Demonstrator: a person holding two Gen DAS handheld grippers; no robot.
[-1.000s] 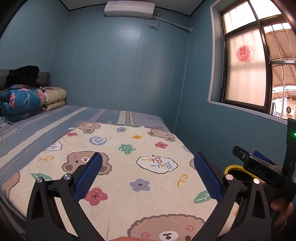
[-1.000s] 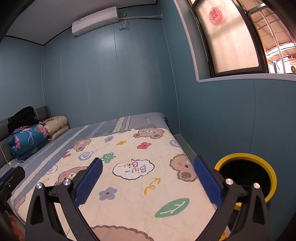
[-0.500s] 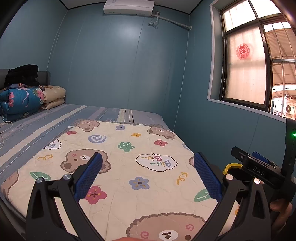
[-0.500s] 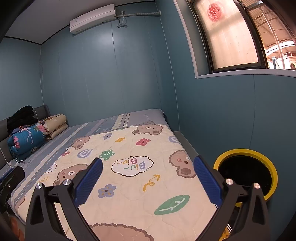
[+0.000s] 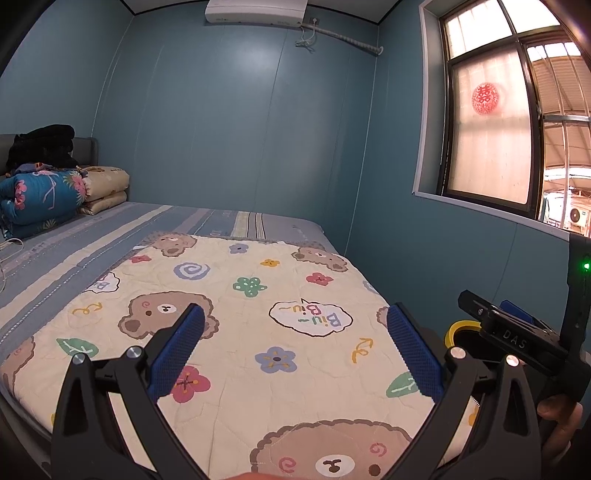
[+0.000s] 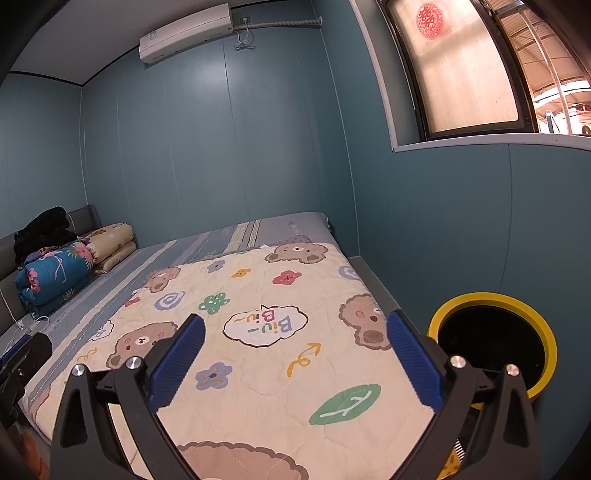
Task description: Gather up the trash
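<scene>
Both tools hang over the bed w/ nothing between the pads. Left tool (image 5: 293, 347) is spread wide, blue pads well apart, above the cartoon bear quilt (image 5: 236, 317); right tool (image 6: 295, 356) is spread just as wide over the same quilt, also holding nothing. Trash bin (image 6: 495, 343), black w/ a yellow rim, stands on the floor just beside the bed's right edge, near the blue wall under the window (image 6: 461, 66); from the left wrist view only a sliver of its yellow rim shows, behind the right tool's body. Can't spot any loose trash on the quilt or the striped sheet (image 5: 92, 240) in either view. At the head of the bed: folded blue floral blanket (image 6: 55, 273), beige pillows beside it, black clothing on top. AC unit (image 5: 256, 11) is mounted high on the far wall.
</scene>
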